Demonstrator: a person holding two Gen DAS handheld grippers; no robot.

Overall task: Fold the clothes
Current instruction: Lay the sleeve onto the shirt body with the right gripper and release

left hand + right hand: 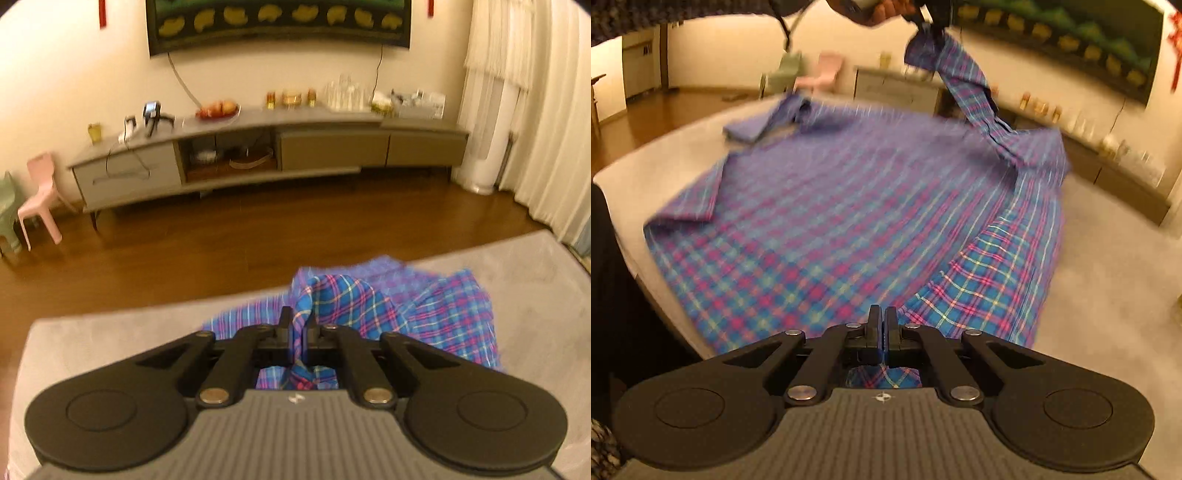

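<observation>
left tongs (297, 325): pressed together on a bunched fold of the plaid shirt (388, 306); cloth runs up between the two black fingers (284, 326) and shows again in the gap behind them
right tongs (882, 325): pressed together on the near edge of the plaid shirt (827, 206); a strip of the same cloth shows under the linkage behind the fingers (873, 326)
shirt, position: most of it lies spread on the grey bench (1108, 295), reaching away from the right tongs across the surface; blue, pink and yellow check, blurred in both views
shirt, raised part: in the right wrist view one sleeve or corner is stretched up and away from the bench toward the top of the frame, where the left tongs (932, 26) pinch its end, well apart from the right tongs
shirt, other sleeve: lies folded at the far left of the spread cloth, on the bench
shirt, right edge: turned over, showing brighter blue check just ahead and to the right of the right tongs
bench in left wrist view: grey surface (110, 343) beneath and beside the cloth, wood floor (258, 236) beyond it
background: long grey tv cabinet (258, 147) against the wall, pink chair (40, 192) at its left, pale curtains (535, 110) at right
</observation>
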